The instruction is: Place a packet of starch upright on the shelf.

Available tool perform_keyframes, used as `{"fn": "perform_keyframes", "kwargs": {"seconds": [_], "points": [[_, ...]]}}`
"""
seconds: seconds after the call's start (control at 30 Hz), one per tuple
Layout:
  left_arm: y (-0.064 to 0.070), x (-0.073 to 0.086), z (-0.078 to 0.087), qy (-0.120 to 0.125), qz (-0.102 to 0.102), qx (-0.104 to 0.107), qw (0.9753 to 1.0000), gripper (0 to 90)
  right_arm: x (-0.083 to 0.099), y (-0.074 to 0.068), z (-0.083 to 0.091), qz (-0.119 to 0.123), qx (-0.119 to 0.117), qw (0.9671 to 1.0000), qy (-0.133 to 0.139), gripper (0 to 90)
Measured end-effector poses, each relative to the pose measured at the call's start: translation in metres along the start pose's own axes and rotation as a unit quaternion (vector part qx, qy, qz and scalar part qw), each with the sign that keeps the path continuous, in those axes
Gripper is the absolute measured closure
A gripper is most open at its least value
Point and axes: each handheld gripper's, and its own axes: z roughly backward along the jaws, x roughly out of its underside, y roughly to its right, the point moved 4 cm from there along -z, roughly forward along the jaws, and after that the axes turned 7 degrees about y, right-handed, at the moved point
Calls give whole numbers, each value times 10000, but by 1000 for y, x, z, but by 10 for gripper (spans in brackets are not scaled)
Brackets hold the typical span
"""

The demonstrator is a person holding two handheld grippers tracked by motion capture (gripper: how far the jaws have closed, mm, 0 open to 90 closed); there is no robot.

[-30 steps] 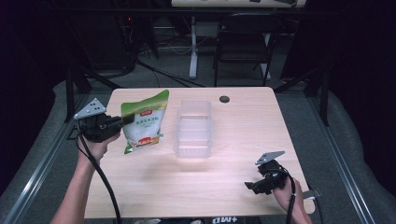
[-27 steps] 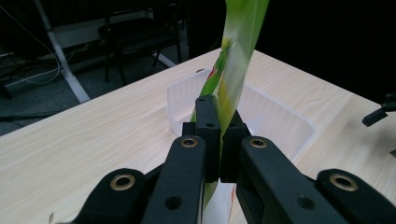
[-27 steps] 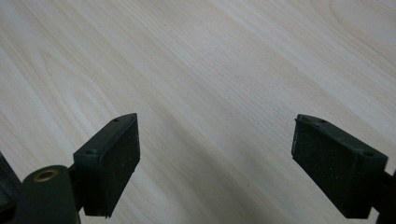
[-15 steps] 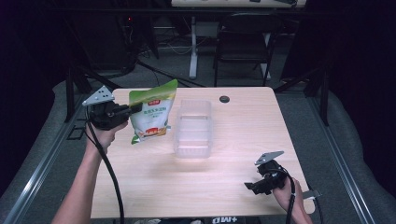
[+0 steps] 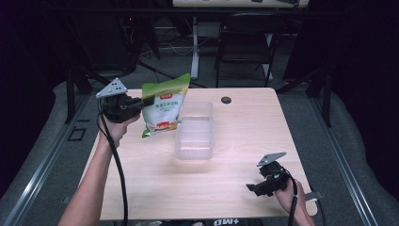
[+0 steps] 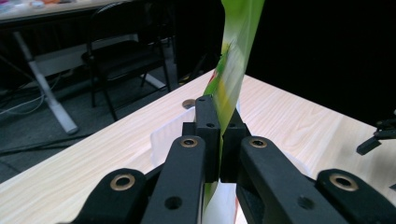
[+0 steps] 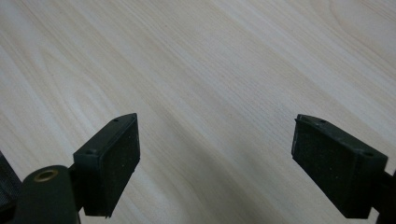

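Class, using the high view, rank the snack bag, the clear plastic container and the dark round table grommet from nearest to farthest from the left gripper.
1. Snack bag, clamped in the left gripper.
2. Clear plastic container, mid-table.
3. Grommet, near the far edge.

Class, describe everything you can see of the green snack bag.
The green snack bag is a glossy, soft-looking pouch, green at the top and white lower down, with a printed picture and red marks. It hangs upright in the air left of the clear container, its edge pinched by the left gripper. Nothing else touches it.
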Motion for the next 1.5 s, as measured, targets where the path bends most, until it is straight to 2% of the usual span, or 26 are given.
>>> {"fn": "perform_keyframes", "kwargs": {"seconds": [0.17,0.33,0.47,0.87,1.5], "points": [[4,0,-10,-16,-65,148,9999,900,0,1,0,-4,-4,10000,-27,148],[8,3,-20,-7,-41,293,9996,900,-1,0,1,19,-2,10000,24,148],[14,7,-30,-83,-103,411,9991,900,0,0,1,-23,-2,10000,18,148],[26,16,-48,-97,-43,694,9975,900,2,-1,-2,-33,-46,9999,-111,148],[36,30,-70,-111,42,978,9951,900,3,0,-2,-13,-101,9998,-175,148]]}}
